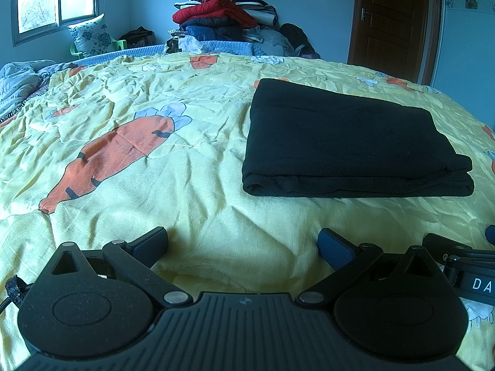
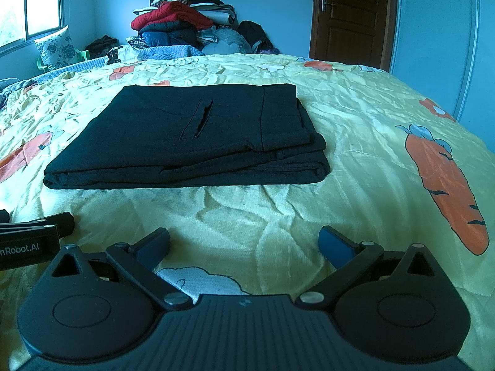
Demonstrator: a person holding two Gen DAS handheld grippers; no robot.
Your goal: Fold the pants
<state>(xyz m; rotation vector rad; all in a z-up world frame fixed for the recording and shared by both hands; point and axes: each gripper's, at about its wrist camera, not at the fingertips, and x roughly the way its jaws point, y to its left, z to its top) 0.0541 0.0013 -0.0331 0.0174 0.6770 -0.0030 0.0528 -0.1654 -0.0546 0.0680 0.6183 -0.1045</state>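
Black pants lie folded in a flat stack on the carrot-print bedspread. The left gripper and right gripper rest near it, jaws wide apart and empty. Folding looks finished; at most a final smoothing remains.

In the left wrist view, the right edge cuts off the black right gripper, so its white lettering is incomplete. The inner layers of the folded black fabric pants are hidden under the top layer. The tall pile of mixed clothes behind the bed is too small to tell apart.
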